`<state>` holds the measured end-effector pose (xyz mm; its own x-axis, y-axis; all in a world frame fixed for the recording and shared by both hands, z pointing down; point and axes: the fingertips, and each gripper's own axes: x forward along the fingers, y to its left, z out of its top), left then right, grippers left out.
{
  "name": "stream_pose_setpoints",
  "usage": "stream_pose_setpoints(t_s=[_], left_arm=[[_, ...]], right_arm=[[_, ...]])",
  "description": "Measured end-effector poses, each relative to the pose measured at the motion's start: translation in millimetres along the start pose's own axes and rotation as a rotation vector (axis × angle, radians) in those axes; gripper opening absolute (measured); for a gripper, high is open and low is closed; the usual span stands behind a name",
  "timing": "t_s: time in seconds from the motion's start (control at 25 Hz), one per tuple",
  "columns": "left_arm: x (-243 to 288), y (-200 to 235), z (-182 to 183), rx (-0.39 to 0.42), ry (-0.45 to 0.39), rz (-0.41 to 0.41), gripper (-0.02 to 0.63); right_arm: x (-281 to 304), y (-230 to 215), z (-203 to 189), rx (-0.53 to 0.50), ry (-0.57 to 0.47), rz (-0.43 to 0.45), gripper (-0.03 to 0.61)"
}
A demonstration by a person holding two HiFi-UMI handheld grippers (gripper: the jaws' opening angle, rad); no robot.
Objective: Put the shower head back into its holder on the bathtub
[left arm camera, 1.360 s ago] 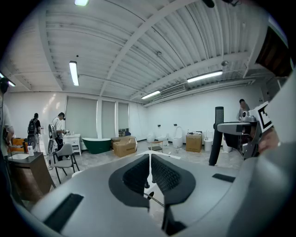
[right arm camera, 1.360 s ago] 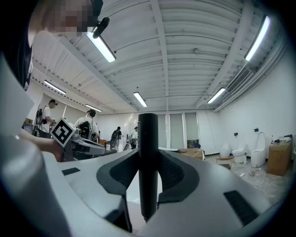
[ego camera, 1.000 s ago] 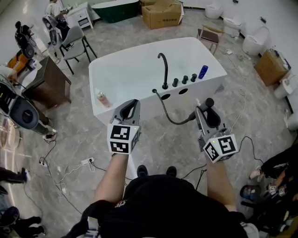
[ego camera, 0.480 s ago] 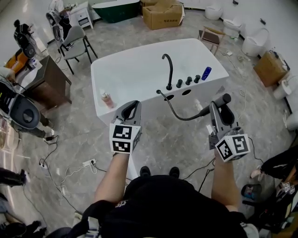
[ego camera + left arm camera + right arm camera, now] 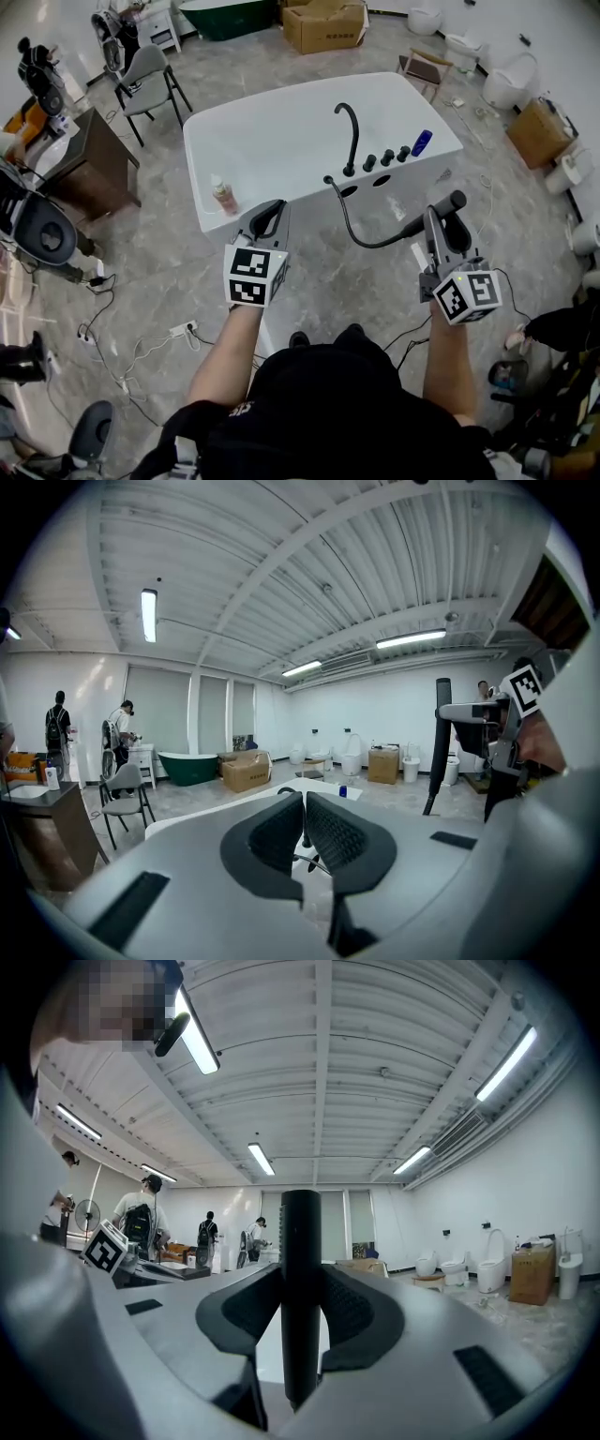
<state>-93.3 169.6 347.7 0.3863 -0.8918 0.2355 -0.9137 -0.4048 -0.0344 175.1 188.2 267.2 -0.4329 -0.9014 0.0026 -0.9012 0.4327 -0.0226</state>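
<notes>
Right gripper (image 5: 437,217) is clamped on the black shower head (image 5: 453,201). In the right gripper view the wand stands upright between the pads, squeezed on both sides, so it runs across the jaws and not along them. In the head view it's hanging in the air off the near right corner of the bathtub (image 5: 202,178), not touching anything, with one end poking up and right and the hose (image 5: 361,240) sagging off the lower-left end back to the tub edge. The bit that matters is that the fittings are ahead and to the left of that gripper. The hose comes out of the rim just beside the curved faucet (image 5: 352,131), and two dark openings (image 5: 349,190) sit right below the row of knobs (image 5: 386,157). My guess is one of those is the holder, but I can't tell which from here. So the wand probably has to travel forward-left and tip end-down to drop in. Left gripper (image 5: 270,214) has its jaws pinched together on nothing, near the tub's front wall and about as close to the openings as the right one.
</notes>
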Motion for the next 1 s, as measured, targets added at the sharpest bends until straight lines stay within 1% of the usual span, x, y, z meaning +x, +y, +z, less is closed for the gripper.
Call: stream_pose_setpoints(t_s=[0.16, 0.36, 0.6, 0.72, 0.8, 1.0], left_arm=[[11, 8, -5, -0.001, 0.016, -0.014, 0.026], [34, 20, -6, -0.007, 0.028, -0.015, 0.026], [83, 38, -8, -0.023, 0.056, 0.016, 0.026], [117, 42, -6, -0.023, 0.077, 0.023, 0.026], [139, 46, -3, -0.021, 0.087, 0.029, 0.026], [189, 52, 4, -0.016, 0.113, 0.048, 0.026]], right_arm=[[12, -8, -3, 0.015, 0.005, -0.027, 0.143], [41, -19, -4, 0.017, -0.001, -0.023, 0.143], [94, -51, -9, 0.034, 0.003, 0.000, 0.143], [125, -73, -3, 0.040, -0.002, 0.018, 0.143], [146, -88, 5, 0.034, -0.016, 0.037, 0.143], [191, -129, 30, 0.025, -0.106, 0.100, 0.143]])
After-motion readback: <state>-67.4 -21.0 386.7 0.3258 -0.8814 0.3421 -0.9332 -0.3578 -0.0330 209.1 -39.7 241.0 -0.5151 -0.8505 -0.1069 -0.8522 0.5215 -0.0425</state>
